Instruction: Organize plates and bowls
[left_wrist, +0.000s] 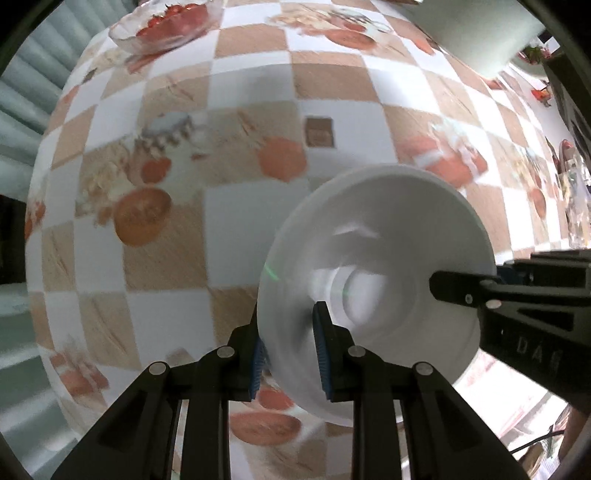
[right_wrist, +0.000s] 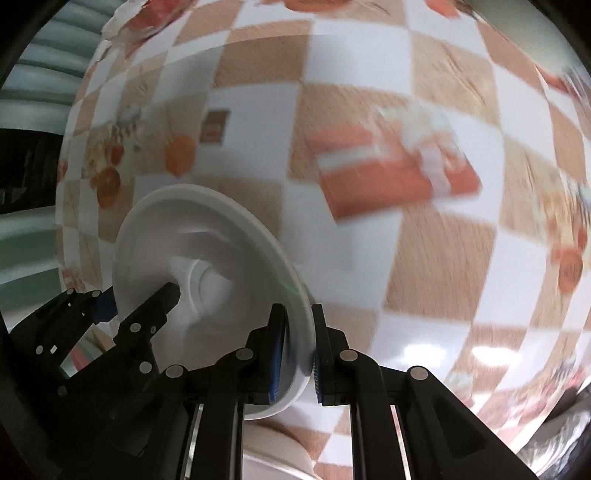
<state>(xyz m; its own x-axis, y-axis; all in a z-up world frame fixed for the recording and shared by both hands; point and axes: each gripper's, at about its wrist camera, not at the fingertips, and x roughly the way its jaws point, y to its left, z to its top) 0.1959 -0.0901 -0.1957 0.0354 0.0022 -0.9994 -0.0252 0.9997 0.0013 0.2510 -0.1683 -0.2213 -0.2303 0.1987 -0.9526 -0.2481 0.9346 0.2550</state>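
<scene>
A white bowl (left_wrist: 388, 240) hangs above the checkered tablecloth (left_wrist: 240, 92), held by both grippers at opposite sides of its rim. My left gripper (left_wrist: 290, 354) is shut on the bowl's near rim, one blue pad inside and one outside. The right gripper (left_wrist: 458, 291) reaches in from the right, with one finger inside the bowl. In the right wrist view, my right gripper (right_wrist: 298, 350) is shut on the rim of the white bowl (right_wrist: 192, 229). The left gripper (right_wrist: 140, 306) grips the bowl's far-left side there. The bowl looks empty.
A glass bowl of red fruit (left_wrist: 166, 22) stands at the table's far left corner, also visible as the glass bowl (right_wrist: 147, 14) in the right wrist view. Glassware (left_wrist: 576, 192) crowds the right edge. The table edge (left_wrist: 40, 221) curves down the left, with a pale ribbed surface beyond.
</scene>
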